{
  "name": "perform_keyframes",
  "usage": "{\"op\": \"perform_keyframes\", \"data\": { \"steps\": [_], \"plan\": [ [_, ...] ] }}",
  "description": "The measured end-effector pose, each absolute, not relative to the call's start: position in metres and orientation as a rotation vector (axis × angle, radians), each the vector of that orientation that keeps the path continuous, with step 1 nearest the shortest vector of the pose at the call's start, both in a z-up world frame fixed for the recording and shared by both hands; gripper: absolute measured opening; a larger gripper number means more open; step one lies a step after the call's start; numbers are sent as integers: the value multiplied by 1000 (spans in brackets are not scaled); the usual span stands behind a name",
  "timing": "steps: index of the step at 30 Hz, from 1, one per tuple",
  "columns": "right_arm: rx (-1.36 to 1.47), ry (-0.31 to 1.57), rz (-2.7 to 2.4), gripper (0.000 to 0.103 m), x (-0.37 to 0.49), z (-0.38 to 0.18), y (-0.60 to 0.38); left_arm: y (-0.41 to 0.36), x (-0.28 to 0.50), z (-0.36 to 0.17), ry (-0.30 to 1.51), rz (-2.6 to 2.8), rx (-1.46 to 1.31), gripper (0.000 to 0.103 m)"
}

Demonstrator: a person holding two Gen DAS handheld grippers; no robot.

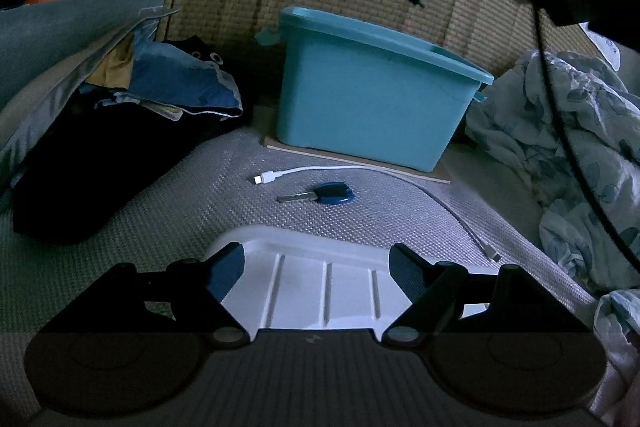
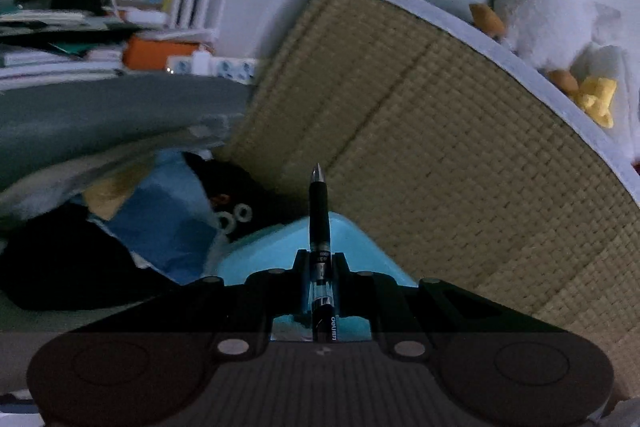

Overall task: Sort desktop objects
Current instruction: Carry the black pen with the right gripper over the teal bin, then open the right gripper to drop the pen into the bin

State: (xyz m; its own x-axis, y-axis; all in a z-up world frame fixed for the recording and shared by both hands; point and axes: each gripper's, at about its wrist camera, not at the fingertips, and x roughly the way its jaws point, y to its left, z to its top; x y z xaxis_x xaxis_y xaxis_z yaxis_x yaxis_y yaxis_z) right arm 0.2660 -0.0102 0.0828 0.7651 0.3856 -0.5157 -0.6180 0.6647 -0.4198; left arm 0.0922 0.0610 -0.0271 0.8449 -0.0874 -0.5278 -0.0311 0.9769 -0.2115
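Right gripper (image 2: pixel 319 259) was pinching a black ballpoint pen with a clear barrel (image 2: pixel 319 223), tip pointing forward, above the teal plastic storage bin (image 2: pixel 352 243). Left gripper (image 1: pixel 316 259) sat spread wide and holding nothing, over a white ribbed plastic tray (image 1: pixel 320 291) at the near edge of the grey woven mat (image 1: pixel 160 211).

Risks: the pen was held near its rear with most of its length cantilevered, so it could pivot in the grip, or hit the bin's rim and bounce out if released too far off-centre (bin opening barely visible from the right wrist).

Only the left view showed what remained on the mat: a blue-headed metal key (image 1: pixel 320 195) and a white USB charging cable (image 1: pixel 360 175), both just in front of the bin. Only the right view showed the grip on the pen.
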Motion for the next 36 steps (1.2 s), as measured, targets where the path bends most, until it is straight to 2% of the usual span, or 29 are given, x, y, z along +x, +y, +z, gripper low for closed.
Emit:
{"op": "perform_keyframes", "data": {
  "steps": [13,32,36],
  "plan": [
    [-423,549,438,13,330,45,-23,63,93,-28,567,-35,-229,83],
    [-406,650,443,13,330,25,-26,63,94,-29,574,-40,-231,83],
    [-335,625,447,17,317,35,-41,62,94,-29,576,-38,-224,83]
  ]
}}
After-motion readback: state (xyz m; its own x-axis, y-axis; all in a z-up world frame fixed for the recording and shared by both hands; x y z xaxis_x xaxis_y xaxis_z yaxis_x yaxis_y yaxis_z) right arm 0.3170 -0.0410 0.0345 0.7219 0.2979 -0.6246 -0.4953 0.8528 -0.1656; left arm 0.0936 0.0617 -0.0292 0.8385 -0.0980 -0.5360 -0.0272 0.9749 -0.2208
